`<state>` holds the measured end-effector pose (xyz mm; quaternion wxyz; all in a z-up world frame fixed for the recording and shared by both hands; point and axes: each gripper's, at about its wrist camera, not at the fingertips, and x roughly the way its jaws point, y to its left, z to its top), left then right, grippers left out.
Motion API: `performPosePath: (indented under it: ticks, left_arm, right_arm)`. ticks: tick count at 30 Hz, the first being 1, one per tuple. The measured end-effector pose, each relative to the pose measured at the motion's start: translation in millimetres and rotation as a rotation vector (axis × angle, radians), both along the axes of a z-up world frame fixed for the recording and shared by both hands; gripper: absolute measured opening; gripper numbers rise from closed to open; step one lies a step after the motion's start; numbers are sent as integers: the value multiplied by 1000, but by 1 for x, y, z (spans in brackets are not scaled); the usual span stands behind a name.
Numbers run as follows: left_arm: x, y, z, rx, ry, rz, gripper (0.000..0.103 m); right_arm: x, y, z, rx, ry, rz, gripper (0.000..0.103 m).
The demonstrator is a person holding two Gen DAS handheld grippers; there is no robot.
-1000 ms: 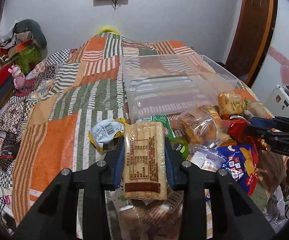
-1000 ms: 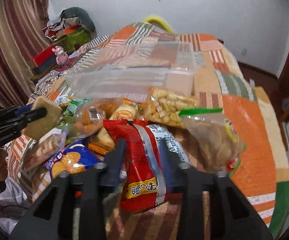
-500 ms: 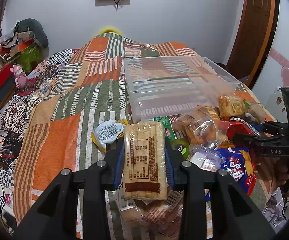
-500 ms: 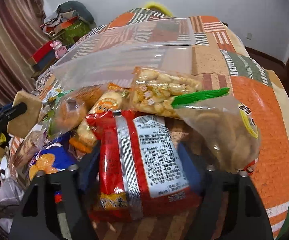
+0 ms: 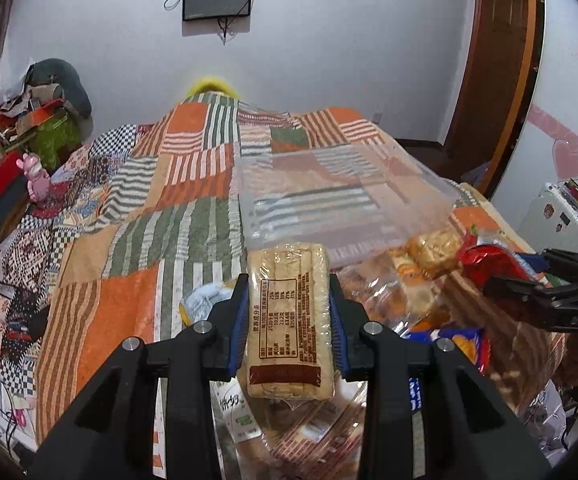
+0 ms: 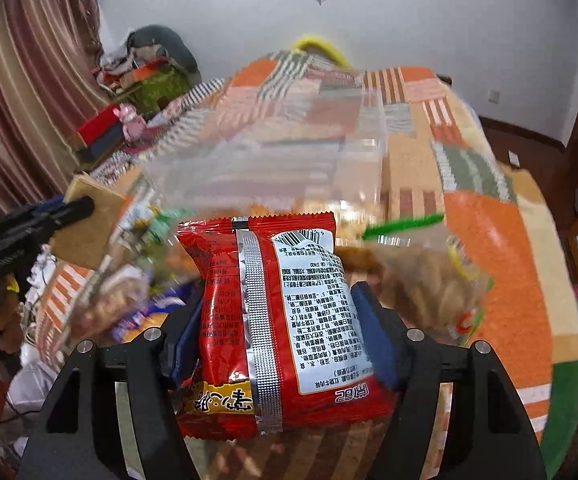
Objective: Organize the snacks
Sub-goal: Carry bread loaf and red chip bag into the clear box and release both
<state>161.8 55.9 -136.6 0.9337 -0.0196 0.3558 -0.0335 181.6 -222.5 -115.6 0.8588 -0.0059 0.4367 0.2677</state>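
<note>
Since a second ago the right gripper [image 6: 279, 320] has lifted the red foil snack packet [image 6: 277, 316] clear of the pile, jaws clamped on it; the left gripper [image 5: 288, 320] keeps its tan clear-wrapped biscuit pack [image 5: 289, 320] pinched, before the clear plastic bin [image 5: 329, 200] on the patchwork bedspread [image 5: 129, 240].

A bed [image 5: 137, 216] with a patchwork cover of orange, green and white stripes. A clear plastic box [image 5: 341, 196] right on the cover, near the middle. Just in front of the box, a messy pile of snack bags [image 5: 429, 264] on the cover. A see-through bag with a green strip [image 6: 421, 276] at the right side of the pile.
</note>
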Motion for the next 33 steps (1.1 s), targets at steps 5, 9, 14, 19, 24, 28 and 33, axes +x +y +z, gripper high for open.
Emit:
performPosePath:
  ticks: [5, 9, 14, 19, 24, 28, 33]
  left_arm:
    - [10, -5, 16, 6, -40, -6, 35]
    - [22, -7, 29, 14, -77, -4, 35]
    - [39, -9, 41, 15, -109, -3, 35]
    - [59, -12, 46, 28, -126, -3, 35]
    - [82, -14, 47, 29, -126, -2, 35]
    - [102, -14, 45, 31, -110, 1, 35]
    - [128, -15, 32, 43, -70, -7, 35]
  right_arm:
    - [1, 3, 27, 24, -87, -18, 66]
    - [10, 8, 40, 33, -139, -43, 66]
    - [29, 13, 48, 53, -169, -81, 66]
    - [47, 21, 54, 81, -189, -110, 66]
    - [66, 33, 56, 73, -209, -122, 66]
    - [80, 41, 53, 50, -208, -127, 66]
    - [99, 46, 42, 21, -186, -140, 66]
